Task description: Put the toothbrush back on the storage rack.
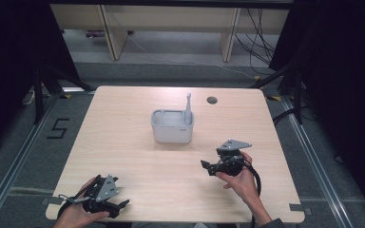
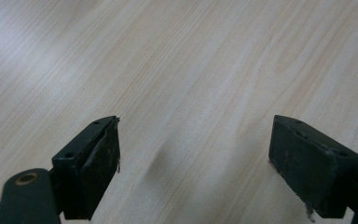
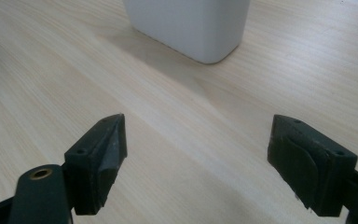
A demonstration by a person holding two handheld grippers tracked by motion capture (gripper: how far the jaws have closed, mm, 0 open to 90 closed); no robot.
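1. The left gripper (image 1: 105, 205) sits at the near left corner of the pale wood-grain table (image 1: 123, 142), jaws spread wide and empty, so it risks little.
2. The right gripper (image 1: 208, 167), also wide open and empty, points toward the white rounded plastic caddy (image 1: 172, 129) at mid-table; a careless approach could shove it.
3. The slim grey upright handle (image 1: 188, 105) in the caddy's right compartment could tip if knocked.
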